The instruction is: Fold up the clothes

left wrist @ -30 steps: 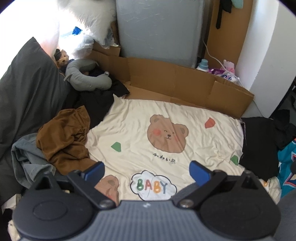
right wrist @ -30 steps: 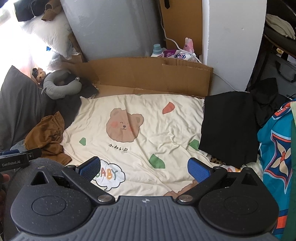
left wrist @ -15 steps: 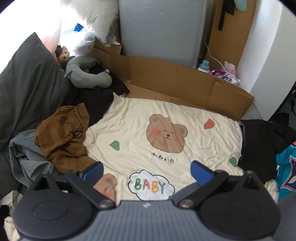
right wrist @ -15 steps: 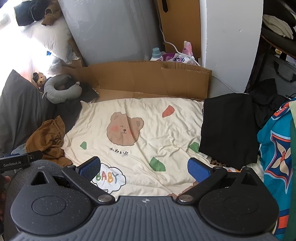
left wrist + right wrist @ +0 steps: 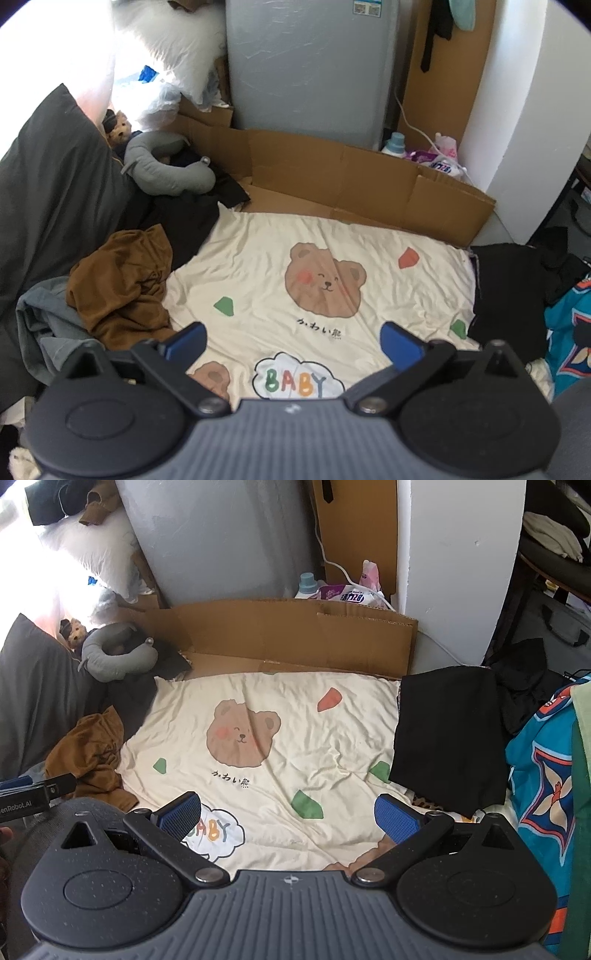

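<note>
A crumpled brown garment [image 5: 122, 284] [image 5: 88, 753] lies at the left edge of a cream bear-print sheet [image 5: 317, 273] [image 5: 266, 746]. A grey garment [image 5: 48, 328] sits bunched beside it. At the sheet's right edge rests a flat black garment [image 5: 447, 734] [image 5: 509, 288], and a teal patterned garment [image 5: 543, 775] lies further right. My left gripper [image 5: 293, 341] hovers open above the sheet's near edge, nothing between its blue pads. My right gripper [image 5: 288, 816] is open too, held over the near right part of the sheet. The left gripper's side shows at the far left of the right wrist view.
A low cardboard wall [image 5: 369, 184] lines the far side of the sheet, with a grey cabinet [image 5: 310, 66] behind it. A dark pillow [image 5: 51, 177] and a grey neck pillow [image 5: 166, 173] lie at the left. Bottles and bags [image 5: 343, 590] stand by the white wall.
Both grippers have drawn back and risen slightly, so the sheet sits a little lower and farther in each view. Both stay open and no garment has moved.
</note>
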Tool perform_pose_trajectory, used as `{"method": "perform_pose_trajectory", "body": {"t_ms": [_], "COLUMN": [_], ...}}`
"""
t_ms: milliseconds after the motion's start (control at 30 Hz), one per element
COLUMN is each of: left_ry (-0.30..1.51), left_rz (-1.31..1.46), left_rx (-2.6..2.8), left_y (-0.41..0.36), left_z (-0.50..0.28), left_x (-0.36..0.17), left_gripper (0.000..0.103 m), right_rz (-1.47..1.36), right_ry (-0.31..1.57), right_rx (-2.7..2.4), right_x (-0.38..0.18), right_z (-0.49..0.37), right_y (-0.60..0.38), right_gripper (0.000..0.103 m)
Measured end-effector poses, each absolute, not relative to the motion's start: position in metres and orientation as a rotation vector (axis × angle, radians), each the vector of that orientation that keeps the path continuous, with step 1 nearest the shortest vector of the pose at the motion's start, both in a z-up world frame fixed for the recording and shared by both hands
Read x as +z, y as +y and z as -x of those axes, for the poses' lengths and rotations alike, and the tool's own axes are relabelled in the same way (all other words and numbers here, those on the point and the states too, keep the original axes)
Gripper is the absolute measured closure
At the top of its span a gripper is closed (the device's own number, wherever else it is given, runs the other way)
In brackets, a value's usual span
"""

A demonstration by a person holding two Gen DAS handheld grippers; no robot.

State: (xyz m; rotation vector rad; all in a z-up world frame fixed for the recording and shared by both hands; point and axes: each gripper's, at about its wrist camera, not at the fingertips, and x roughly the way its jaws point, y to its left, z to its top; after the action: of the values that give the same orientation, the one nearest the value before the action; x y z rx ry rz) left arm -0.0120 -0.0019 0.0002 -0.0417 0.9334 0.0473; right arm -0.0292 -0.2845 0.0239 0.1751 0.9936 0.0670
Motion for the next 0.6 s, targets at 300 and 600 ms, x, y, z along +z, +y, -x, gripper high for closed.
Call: {"method": "perform_pose_trajectory", "body": {"t_ms": [300, 600], "left_ry": [0.913, 0.916], "left_rz": [0.075, 0.077], "left_rx": [-0.011, -0.010], "left_y": [0.014, 0.033], "left_z": [0.012, 0.004], "left_x": [0.008, 0.016], "left_gripper": [0.004, 0.004], "right_rz": [-0.179, -0.205], "right_ry": [0.949, 0.927], "right_rx": [0.049, 0.028], "right_x": [0.038, 0.046], "right_z": [0.027, 0.026], "right_y": [-0.283, -0.286], "right_gripper": [0.000, 0.000]}}
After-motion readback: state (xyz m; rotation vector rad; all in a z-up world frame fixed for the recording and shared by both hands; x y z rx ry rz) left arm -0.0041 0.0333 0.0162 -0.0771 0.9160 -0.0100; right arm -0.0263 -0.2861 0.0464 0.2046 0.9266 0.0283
